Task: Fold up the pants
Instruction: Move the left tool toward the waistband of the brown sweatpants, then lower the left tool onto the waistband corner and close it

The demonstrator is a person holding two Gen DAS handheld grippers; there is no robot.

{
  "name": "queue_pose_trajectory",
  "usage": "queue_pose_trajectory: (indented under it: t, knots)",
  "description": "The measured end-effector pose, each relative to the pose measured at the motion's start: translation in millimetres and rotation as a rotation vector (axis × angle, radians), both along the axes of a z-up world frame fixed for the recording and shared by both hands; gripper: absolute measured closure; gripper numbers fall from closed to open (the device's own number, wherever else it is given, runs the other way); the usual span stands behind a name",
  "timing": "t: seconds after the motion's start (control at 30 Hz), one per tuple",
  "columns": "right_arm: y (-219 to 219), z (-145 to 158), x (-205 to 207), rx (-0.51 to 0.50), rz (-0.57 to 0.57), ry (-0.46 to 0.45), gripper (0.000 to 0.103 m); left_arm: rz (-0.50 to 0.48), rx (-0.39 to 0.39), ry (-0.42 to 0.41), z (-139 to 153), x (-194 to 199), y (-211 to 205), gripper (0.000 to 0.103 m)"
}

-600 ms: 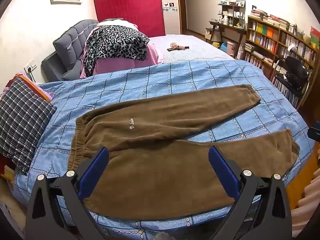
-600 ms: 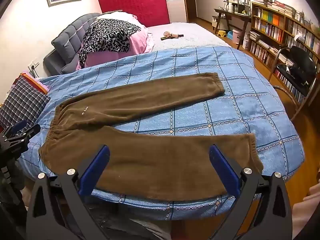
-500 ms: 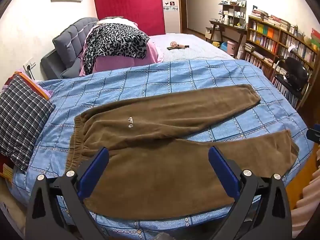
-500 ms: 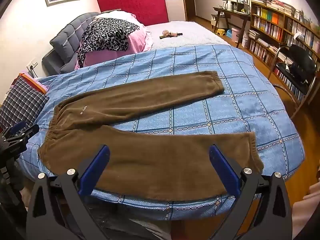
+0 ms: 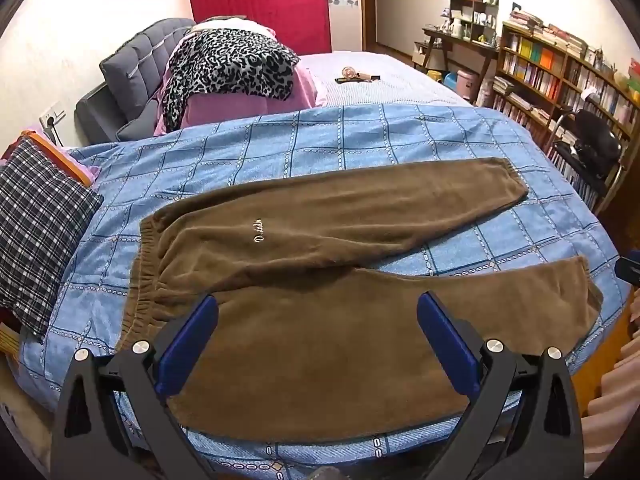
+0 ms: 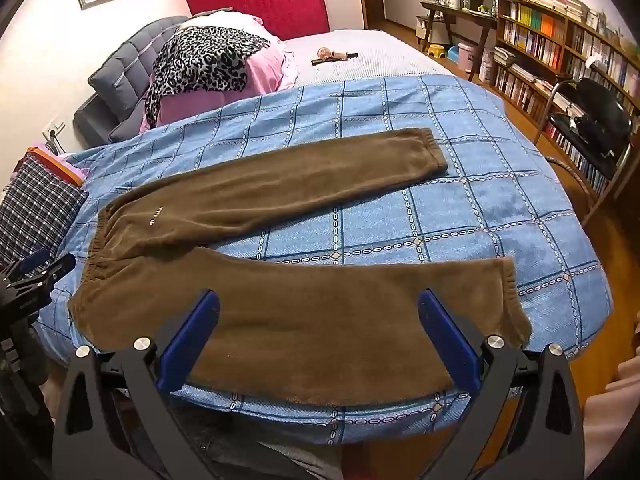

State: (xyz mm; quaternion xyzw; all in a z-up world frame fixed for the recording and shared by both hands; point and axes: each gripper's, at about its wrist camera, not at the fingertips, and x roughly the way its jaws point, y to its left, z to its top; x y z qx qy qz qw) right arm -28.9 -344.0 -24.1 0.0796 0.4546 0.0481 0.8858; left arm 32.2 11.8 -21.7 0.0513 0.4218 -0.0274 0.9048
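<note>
Both views had drawn slightly closer to the bed since the earlier frames, so the brown fleece pants [image 5: 320, 280] filled more of each picture, while the garment itself lay as before. They were spread flat and unfolded on the blue checked quilt [image 5: 360, 148], waistband toward the left of the frame and the two legs fanning apart toward the right, the near leg running along the bed's front edge. Small white embroidered lettering [image 5: 259, 231] showed on the upper leg near the waist. The left hand-held gripper [image 5: 318, 346] hovered at the bottom centre of its view above the near leg, blue-padded jaws spread wide and gripping nothing. The right hand-held gripper [image 6: 319, 344] sat likewise at the bottom centre of its view, jaws spread and empty, over the near leg [image 6: 300, 320]. At the left edge of the right view the left tool's black tip [image 6: 40, 272] was visible beside the waistband. A plaid cushion [image 5: 36, 232] rested at the left of the frame, a leopard-print throw [image 5: 228, 64] over pink bedding at upper left, and a wooden bookshelf [image 5: 560, 68] lined the right wall.
</note>
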Motion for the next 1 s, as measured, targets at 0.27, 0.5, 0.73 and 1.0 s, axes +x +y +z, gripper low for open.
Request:
queue_pose_trajectory:
  t: [0.27, 0.5, 0.73, 1.0]
  knots:
    - [-1.8, -10.4, 31.4, 0.001, -0.007, 0.032, 0.003, 0.065, 0.007, 0.03, -10.9, 29.1, 22.3, 0.005]
    - [-1.3, -36.3, 79.8, 0.039, -0.009, 0.099, 0.003, 0.18, -0.004, 0.084, -32.4, 76.4, 62.8, 0.005]
    - [7.5, -68.0, 129.0, 0.064, 0.012, 0.166, 0.003, 0.32, 0.006, 0.156, -64.5, 129.6, 111.6, 0.005]
    - [16.5, -96.0, 168.1, 0.068, 0.014, 0.229, 0.003, 0.474, -0.071, 0.206, -90.9, 182.3, 177.9, 0.005]
